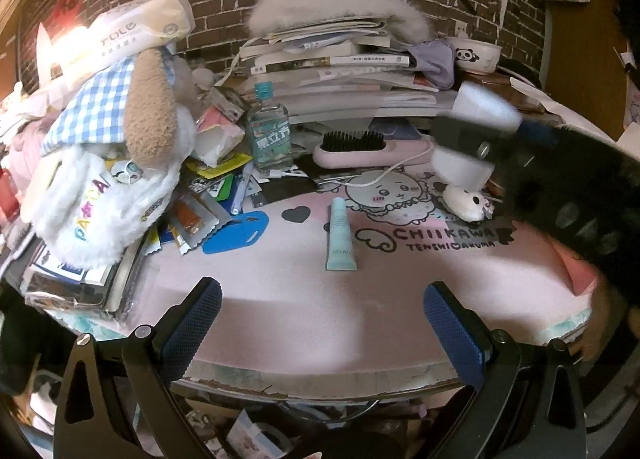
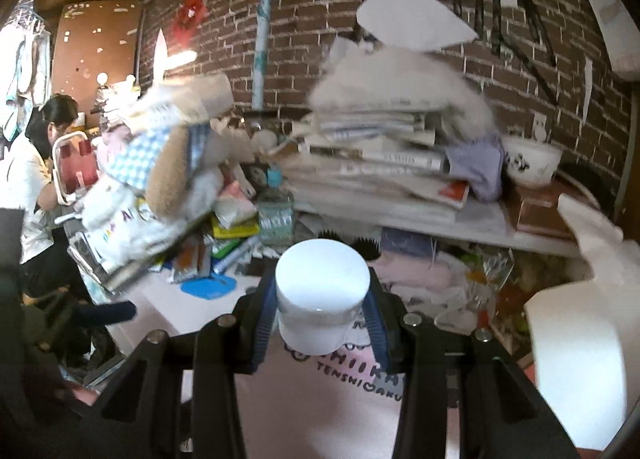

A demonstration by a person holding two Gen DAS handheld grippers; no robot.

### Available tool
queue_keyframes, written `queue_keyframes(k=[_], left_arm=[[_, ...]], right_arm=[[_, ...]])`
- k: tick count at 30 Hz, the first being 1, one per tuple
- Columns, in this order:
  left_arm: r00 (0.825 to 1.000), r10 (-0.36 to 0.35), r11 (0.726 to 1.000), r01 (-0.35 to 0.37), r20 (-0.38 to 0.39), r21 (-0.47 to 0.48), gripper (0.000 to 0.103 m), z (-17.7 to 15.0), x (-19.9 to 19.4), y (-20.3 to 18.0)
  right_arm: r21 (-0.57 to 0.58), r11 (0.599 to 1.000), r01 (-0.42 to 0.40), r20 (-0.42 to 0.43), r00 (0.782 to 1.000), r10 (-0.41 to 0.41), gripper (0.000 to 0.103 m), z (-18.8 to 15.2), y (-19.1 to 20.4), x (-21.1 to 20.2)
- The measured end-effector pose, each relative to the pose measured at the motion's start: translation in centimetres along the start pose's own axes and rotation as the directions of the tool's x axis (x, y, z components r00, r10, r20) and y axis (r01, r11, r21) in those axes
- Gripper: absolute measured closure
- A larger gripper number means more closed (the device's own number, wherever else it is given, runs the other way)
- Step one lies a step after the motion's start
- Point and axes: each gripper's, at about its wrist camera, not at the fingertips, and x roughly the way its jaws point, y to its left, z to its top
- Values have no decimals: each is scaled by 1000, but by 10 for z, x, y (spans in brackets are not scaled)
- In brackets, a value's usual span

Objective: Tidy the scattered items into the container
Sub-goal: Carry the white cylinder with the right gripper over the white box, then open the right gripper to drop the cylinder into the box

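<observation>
Left wrist view: left gripper, 2 blue-padded fingers spread wide with nothing between them, held low over the near edge of the pink desk mat. On the mat ahead, 1 pale teal tube lying flat with its cap pointing away; left of it, 1 blue flat tag and a spill of snack sachets. Behind, 1 clear bottle with a teal cap, upright; 1 pink hairbrush, bristles up; 1 white plush toy with a checked bandana leaning on the left clutter; 1 stack of books. At right, blurred, the right gripper seen from outside, pinching 1 white jar above the mat; 1 small white mouse figure sits below it. Right wrist view: the same white jar close up, lid upward, clamped at its sides between the blue pads of the right gripper. This view alone shows 1 panda-print bowl clearly, 1 white foam piece at right, and a person seated far left. The tube cannot be seen here. No container can be identified with certainty in either view.
</observation>
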Motion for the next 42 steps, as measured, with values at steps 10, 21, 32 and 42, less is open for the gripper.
queue_keyframes(k=[10, 21, 32, 42], left_arm=[[1000, -6, 1000, 6, -11, 20, 2, 4, 5, -9], [999, -38, 998, 39, -19, 47, 2, 10, 13, -25], [996, -82, 993, 84, -34, 77, 2, 11, 23, -44], [997, -71, 988, 70, 0, 138, 2, 10, 21, -53]], right_arm=[[49, 999, -7, -17, 1000, 8, 65, 25, -37, -46], [124, 973, 194, -95, 979, -183, 65, 30, -156, -101], [68, 932, 355, -351, 883, -311, 65, -2, -241, -92], [-69, 934, 350, -541, 774, -330, 65, -25, -252, -53]])
